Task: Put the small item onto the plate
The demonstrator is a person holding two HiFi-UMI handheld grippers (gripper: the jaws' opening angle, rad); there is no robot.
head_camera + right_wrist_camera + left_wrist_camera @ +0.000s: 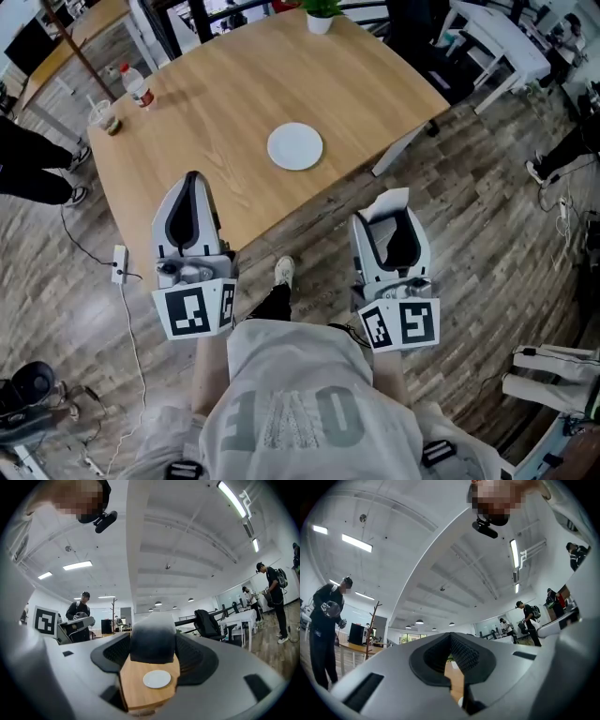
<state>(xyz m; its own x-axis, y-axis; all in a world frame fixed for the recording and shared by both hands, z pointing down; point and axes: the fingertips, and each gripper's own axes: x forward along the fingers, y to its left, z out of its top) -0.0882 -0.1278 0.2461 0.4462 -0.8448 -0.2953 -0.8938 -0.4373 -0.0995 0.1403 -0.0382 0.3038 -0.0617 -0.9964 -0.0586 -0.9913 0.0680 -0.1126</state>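
Note:
A round white plate lies empty near the middle of the wooden table. My right gripper hangs over the floor just off the table's near edge. It is shut on a small white item that sticks out past its tips. In the right gripper view this small item fills the gap between the jaws, with the plate below and ahead of it. My left gripper hovers over the table's near left corner. Its jaws are together with nothing held.
A plastic bottle and a cup with a straw stand at the table's left edge. A potted plant stands at the far edge. A white box on a cable lies on the floor at the left. People stand around other tables.

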